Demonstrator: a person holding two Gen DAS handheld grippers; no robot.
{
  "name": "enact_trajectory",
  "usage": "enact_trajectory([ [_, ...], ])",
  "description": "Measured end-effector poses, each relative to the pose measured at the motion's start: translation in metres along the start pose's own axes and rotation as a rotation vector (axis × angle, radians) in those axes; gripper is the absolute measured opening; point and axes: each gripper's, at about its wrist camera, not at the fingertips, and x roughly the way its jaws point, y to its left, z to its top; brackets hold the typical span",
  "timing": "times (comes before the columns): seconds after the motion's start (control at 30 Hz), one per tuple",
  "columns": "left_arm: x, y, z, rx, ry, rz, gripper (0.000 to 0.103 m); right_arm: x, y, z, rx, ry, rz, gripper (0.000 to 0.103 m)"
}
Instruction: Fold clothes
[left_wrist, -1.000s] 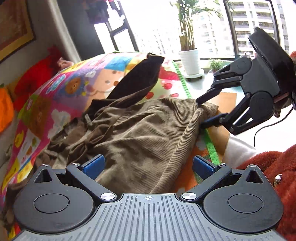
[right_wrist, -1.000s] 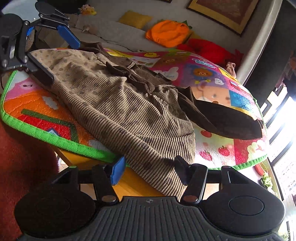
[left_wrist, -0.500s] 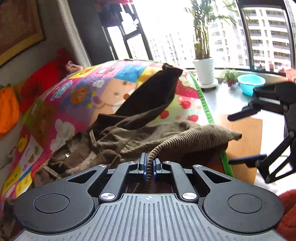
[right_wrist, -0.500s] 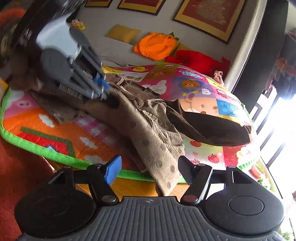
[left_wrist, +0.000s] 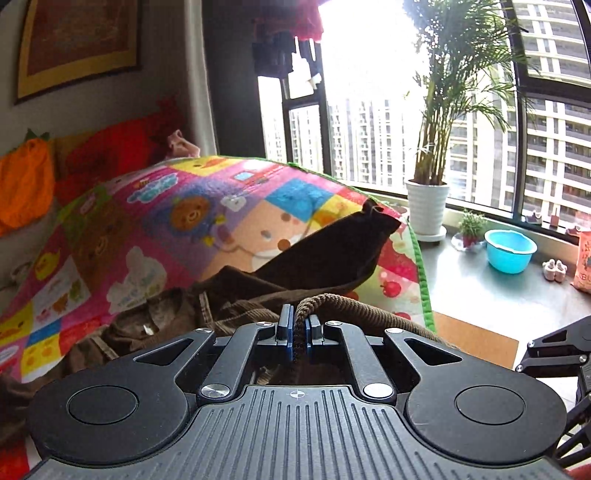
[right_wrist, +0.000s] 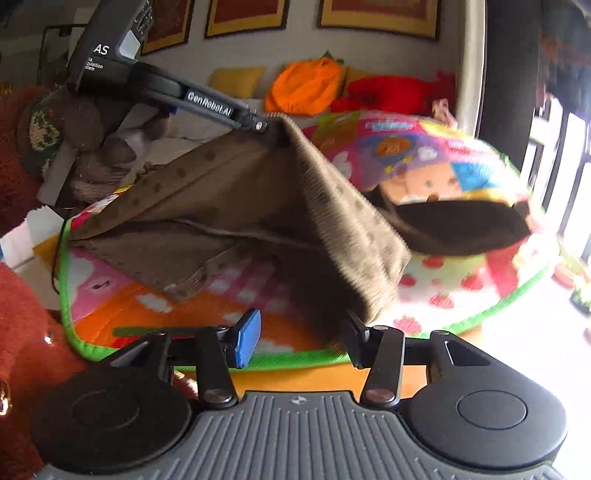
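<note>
Brown corduroy garment draped over the colourful play mat, one corner hoisted clear of the mat, the rest trailing down in a tent-like slope toward the near edge. Dark lining or second layer spread flat toward the window side. Lifted edge pinched in the left gripper, jaws clamped tight on a ribbed fold of the cloth; seen from the right wrist view as the black linkage up at the garment's peak. Lower hanging corner dangling just ahead of the right gripper, between its fingers but apparently untouched; blue pad to one side of the cloth, the other finger at its hem, jaws closing, nothing gripped yet as far as visible.

Long axis of the raised fabric running from the left gripper's hold, high and far, down to the loose corner, low and close to the right gripper. Right hand clearly nearer that free corner. Judged next: closing on the corner directly ahead, slightly above the pads, then stretching the edge taut between both hands. Risk of the hem slipping past the black finger, given motion blur there.
</note>
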Motion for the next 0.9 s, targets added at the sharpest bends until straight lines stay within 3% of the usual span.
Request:
enact_trajectory([
  [0.07, -0.003, 0.0, 0.0, 0.002, -0.011, 0.0, 0.007, 0.006, -0.011, -0.005, 0.085, 0.04, -0.053, 0.048],
  [0.17, -0.006, 0.005, 0.002, -0.025, -0.024, -0.005, 0.007, 0.004, -0.033, -0.01, 0.157, -0.001, -0.105, 0.052],
  [0.33, -0.008, 0.019, 0.007, -0.076, -0.035, 0.007, 0.007, 0.035, -0.032, -0.005, 0.114, -0.037, -0.001, 0.058],
  [0.4, -0.011, 0.023, 0.008, -0.087, -0.041, 0.019, 0.007, 0.058, -0.027, 0.007, 0.118, -0.012, 0.029, 0.045],
  [0.43, -0.013, 0.026, 0.008, -0.094, -0.047, 0.024, 0.007, 0.068, -0.026, 0.015, 0.142, 0.006, 0.06, 0.018],
  [0.47, -0.015, 0.029, 0.009, -0.106, -0.053, 0.026, 0.007, 0.075, -0.024, 0.024, 0.181, 0.014, 0.102, 0.004],
  [0.5, -0.016, 0.032, 0.01, -0.118, -0.059, 0.028, 0.007, 0.075, -0.024, 0.034, 0.239, -0.002, 0.174, 0.004],
  [0.57, -0.02, 0.038, 0.011, -0.142, -0.07, 0.032, 0.007, 0.064, -0.032, 0.049, 0.422, -0.073, 0.407, 0.004],
  [0.67, -0.023, 0.041, 0.012, -0.164, -0.079, 0.018, 0.007, 0.046, -0.051, 0.05, 0.624, -0.137, 0.594, 0.004],
  [0.7, -0.022, 0.04, 0.011, -0.166, -0.078, 0.008, 0.007, 0.042, -0.055, 0.047, 0.634, -0.127, 0.586, 0.004],
  [0.83, -0.017, 0.029, 0.005, -0.144, -0.063, -0.029, 0.007, 0.031, -0.049, 0.012, 0.424, 0.004, 0.275, 0.008],
  [0.9, -0.014, 0.026, 0.002, -0.14, -0.055, -0.042, 0.007, 0.022, -0.047, -0.005, 0.345, 0.052, 0.181, 0.016],
])
